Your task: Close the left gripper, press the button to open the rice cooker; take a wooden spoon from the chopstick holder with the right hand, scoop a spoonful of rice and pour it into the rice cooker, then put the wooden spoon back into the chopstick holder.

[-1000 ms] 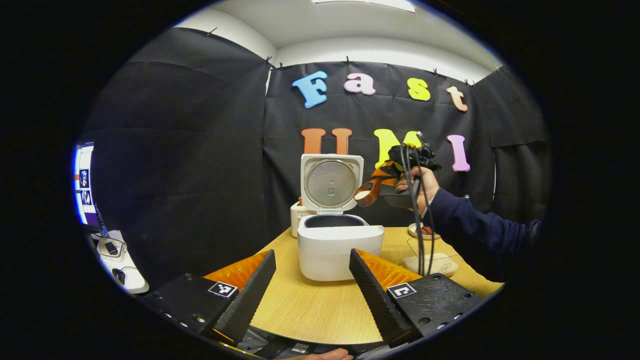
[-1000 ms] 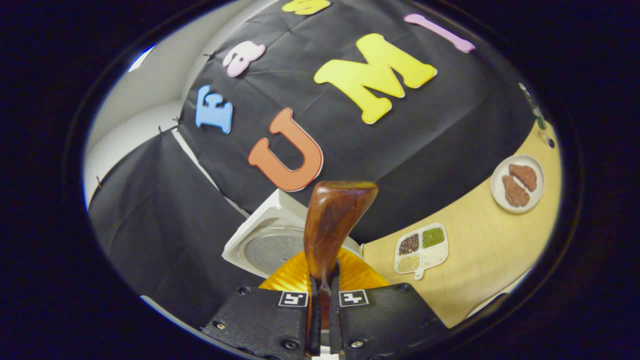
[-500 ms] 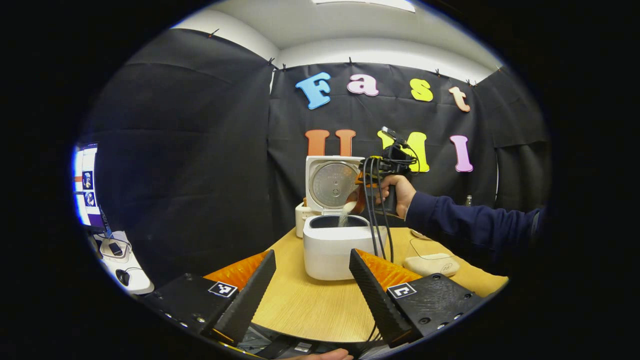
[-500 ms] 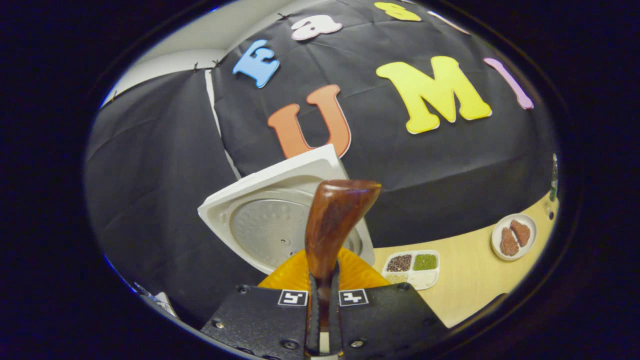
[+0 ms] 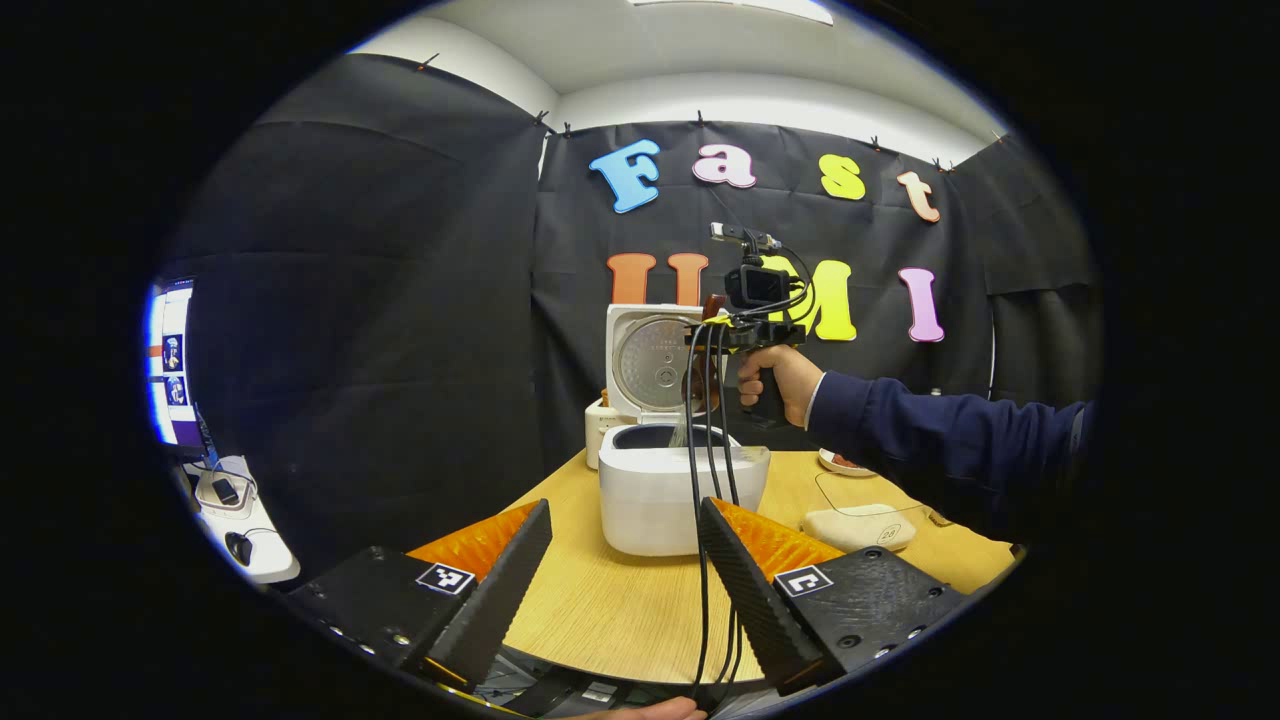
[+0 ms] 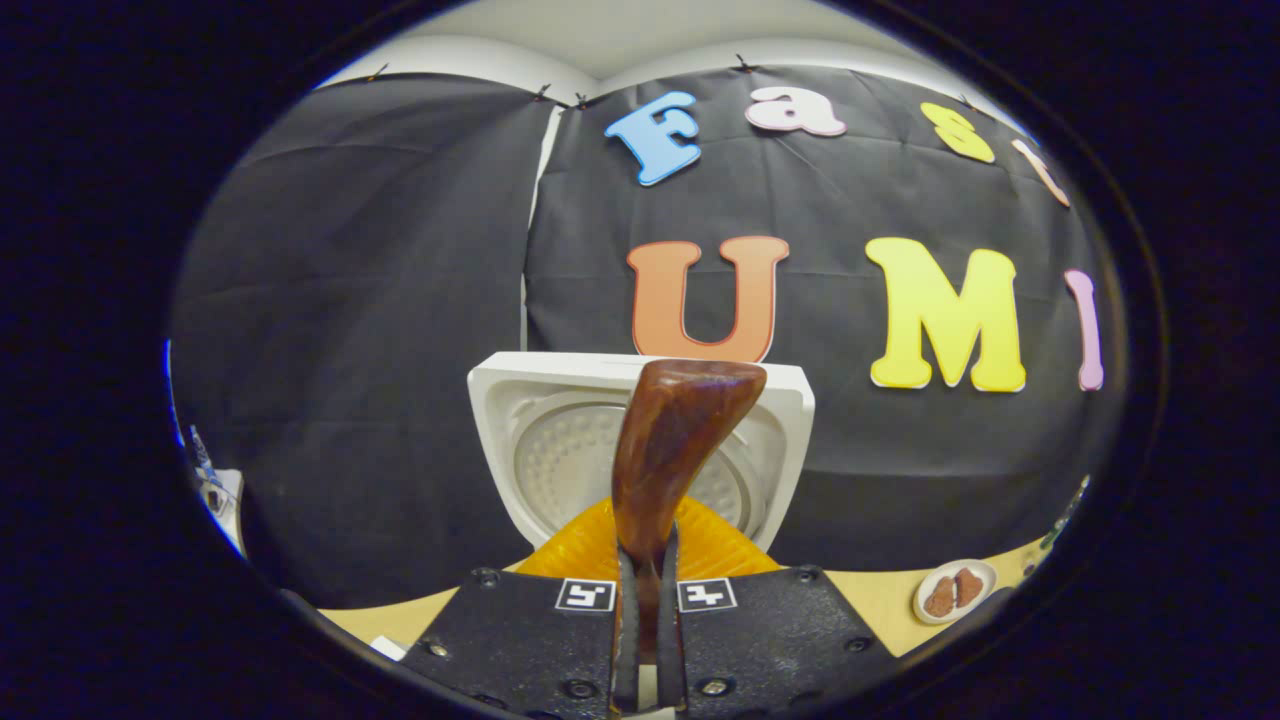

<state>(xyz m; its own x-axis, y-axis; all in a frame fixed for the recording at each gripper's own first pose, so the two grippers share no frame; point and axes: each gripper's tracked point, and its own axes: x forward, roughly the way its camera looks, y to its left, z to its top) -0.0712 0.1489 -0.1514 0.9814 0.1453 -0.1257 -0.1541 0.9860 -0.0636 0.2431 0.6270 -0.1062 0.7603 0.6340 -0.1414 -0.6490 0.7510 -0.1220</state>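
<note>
Right tongs tipping rice into the opened cooker

The right tongs [image 6: 640,640] are pinching the dark brown wooden spoon [image 6: 672,450] by its handle, whose long axis is running straight out along the fingers toward the white square rice cooker [image 5: 680,485] and its raised lid [image 6: 640,440], probably so the grains are falling into the pot. The left tongs [image 5: 625,570] are hanging spread and empty over the near edge of the pale wooden surface [image 5: 620,610], apparently keeping clear.

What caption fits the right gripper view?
Right gripper clamps the wooden spoon before the rice cooker's open lid.
</note>
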